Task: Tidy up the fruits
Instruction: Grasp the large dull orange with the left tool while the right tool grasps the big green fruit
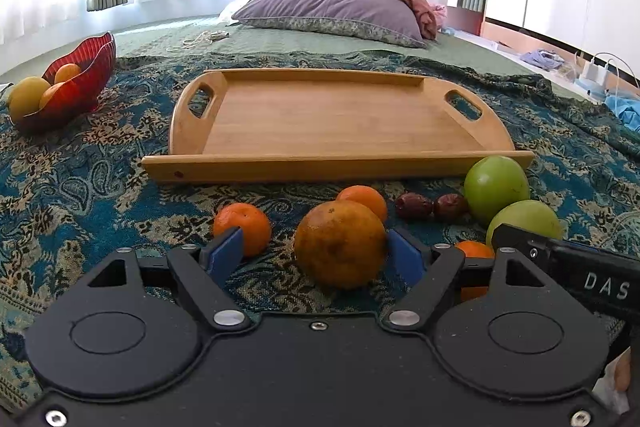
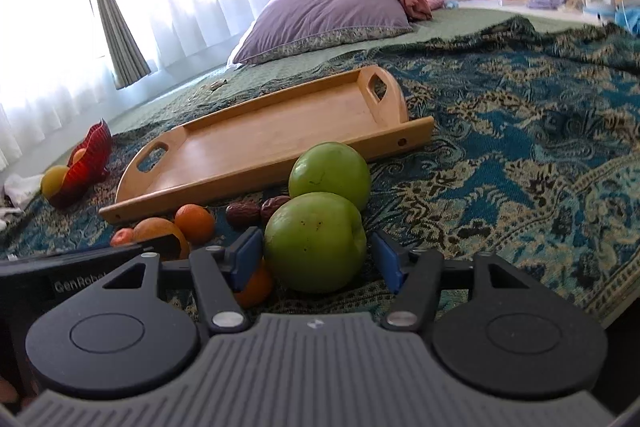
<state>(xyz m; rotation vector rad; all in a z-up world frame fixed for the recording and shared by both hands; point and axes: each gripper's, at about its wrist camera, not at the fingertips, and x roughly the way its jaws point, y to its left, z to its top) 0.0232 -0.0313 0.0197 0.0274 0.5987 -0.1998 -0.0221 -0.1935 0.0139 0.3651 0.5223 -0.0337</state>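
An empty wooden tray (image 1: 332,119) lies on the patterned cloth. In front of it lie a large orange (image 1: 340,243), small mandarins (image 1: 242,227), two dates (image 1: 430,207) and two green apples (image 1: 496,185). My left gripper (image 1: 314,253) is open around the large orange, with its right pad touching the fruit and a gap at its left pad. My right gripper (image 2: 316,253) is open around the nearer green apple (image 2: 314,241), with small gaps at both pads. The second apple (image 2: 330,173) sits just behind it. The tray also shows in the right wrist view (image 2: 256,143).
A red bowl (image 1: 76,83) with yellow and orange fruit stands at the far left, also in the right wrist view (image 2: 86,163). A purple pillow (image 1: 332,7) and pink bedding lie behind the tray. Cables and chargers (image 1: 596,75) sit at the far right.
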